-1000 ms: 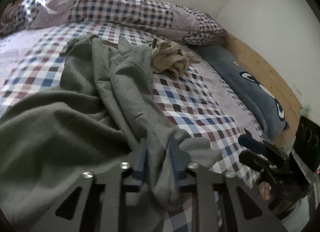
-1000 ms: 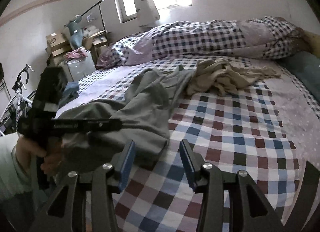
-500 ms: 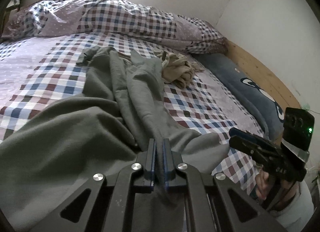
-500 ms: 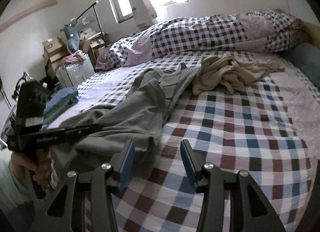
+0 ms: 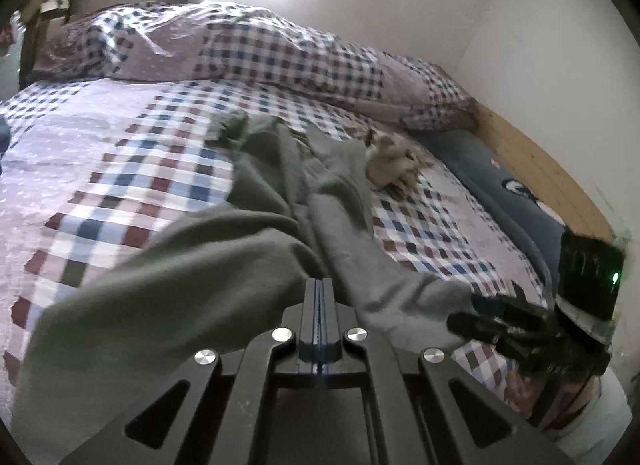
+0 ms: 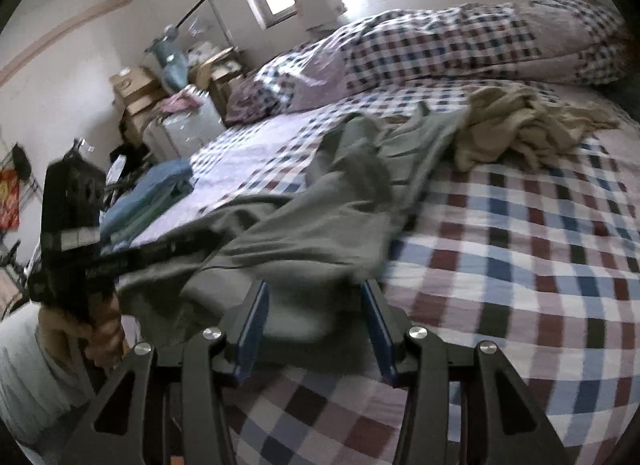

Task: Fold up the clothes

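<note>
A grey garment (image 5: 248,249) sprawls mid-frame across the checked bed (image 6: 520,249), with open sheet at lower right. The left gripper (image 5: 319,305) is pinched tight on its near edge. The right gripper (image 6: 316,329) is spread wide, straddling a grey fold at bottom centre.

Grey garment (image 5: 208,265) — plain, no pattern. Beige garment (image 6: 520,125) — plain, crumpled. Bed sheet (image 6: 520,245): checked in white, blue, dark red and dark green, with pale lilac panels. Duvet (image 5: 260,45): the same check mixed with lilac dotted patches. Pillow (image 5: 500,185): dark blue with a white and black motif. Bed frame (image 5: 540,169): light wood. Left gripper (image 5: 319,297) and right gripper (image 6: 316,305): black bodies, blue pads, silver screws. Folded clothes (image 6: 156,189): blue.
</note>
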`<action>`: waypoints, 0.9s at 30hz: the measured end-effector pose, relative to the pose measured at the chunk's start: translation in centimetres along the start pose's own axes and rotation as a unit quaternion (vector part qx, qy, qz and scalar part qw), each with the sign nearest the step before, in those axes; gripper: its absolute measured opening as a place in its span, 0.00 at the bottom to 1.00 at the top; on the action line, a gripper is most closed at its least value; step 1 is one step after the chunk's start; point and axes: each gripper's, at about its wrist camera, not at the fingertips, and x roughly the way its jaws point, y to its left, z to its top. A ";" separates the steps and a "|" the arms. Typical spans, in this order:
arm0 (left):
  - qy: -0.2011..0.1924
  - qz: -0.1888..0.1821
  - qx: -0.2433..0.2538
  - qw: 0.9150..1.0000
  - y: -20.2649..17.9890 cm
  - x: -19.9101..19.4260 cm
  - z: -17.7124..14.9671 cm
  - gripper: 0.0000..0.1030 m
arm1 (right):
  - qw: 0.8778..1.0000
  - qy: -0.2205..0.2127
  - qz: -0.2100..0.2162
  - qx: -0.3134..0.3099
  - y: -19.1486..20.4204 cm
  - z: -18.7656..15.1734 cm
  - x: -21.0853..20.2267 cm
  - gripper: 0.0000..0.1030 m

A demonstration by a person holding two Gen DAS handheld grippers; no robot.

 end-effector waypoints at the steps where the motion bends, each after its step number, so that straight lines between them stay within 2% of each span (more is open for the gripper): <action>1: -0.002 0.001 -0.003 1.000 0.4 -0.2 0.1 0.00 | 1.000 0.003 0.000 -0.004 0.2 0.0 0.3 0.50; 6: -0.001 -0.029 -0.015 0.999 0.8 -0.6 0.3 0.02 | 1.000 0.008 0.001 -0.016 1.0 0.1 1.2 0.48; 8: 0.005 -0.043 -0.020 0.999 0.7 -0.4 0.4 0.07 | 1.000 0.004 0.006 -0.025 1.4 0.0 1.1 0.37; 9: 0.008 -0.051 -0.022 0.998 0.5 -0.4 0.4 0.17 | 1.000 0.003 0.008 -0.029 1.6 0.0 1.0 0.26; 10: 0.010 -0.061 -0.023 0.998 0.3 -0.3 0.5 0.25 | 0.999 0.001 0.011 -0.033 1.9 0.0 1.0 0.22; 12: 0.008 -0.089 -0.025 0.996 -0.2 -0.6 0.6 0.56 | 0.999 -0.002 0.017 -0.042 2.3 -0.1 0.8 0.18; 14: 0.000 -0.114 -0.022 0.993 -0.7 -0.9 0.8 0.64 | 0.998 -0.003 0.036 -0.059 3.1 -0.4 0.7 0.17; 18: 0.005 -0.132 0.004 0.991 -2.5 -1.0 0.6 0.69 | 0.993 0.009 0.063 -0.096 4.6 -1.3 0.7 0.17; 23: 0.040 -0.113 0.037 0.992 -4.3 0.7 -0.2 0.69 | 0.988 0.028 0.084 -0.127 5.7 -2.2 1.0 0.20; 24: 0.045 -0.109 0.040 0.992 -4.5 1.0 -0.3 0.69 | 0.987 0.033 0.083 -0.133 5.8 -2.4 1.1 0.23; 26: 0.049 -0.103 0.041 0.993 -4.7 1.3 -0.5 0.69 | 0.985 0.047 0.084 -0.141 5.8 -2.8 1.3 0.38; 27: 0.051 -0.100 0.042 0.993 -4.7 1.5 -0.6 0.69 | 0.984 0.050 0.087 -0.144 5.8 -2.9 1.3 0.49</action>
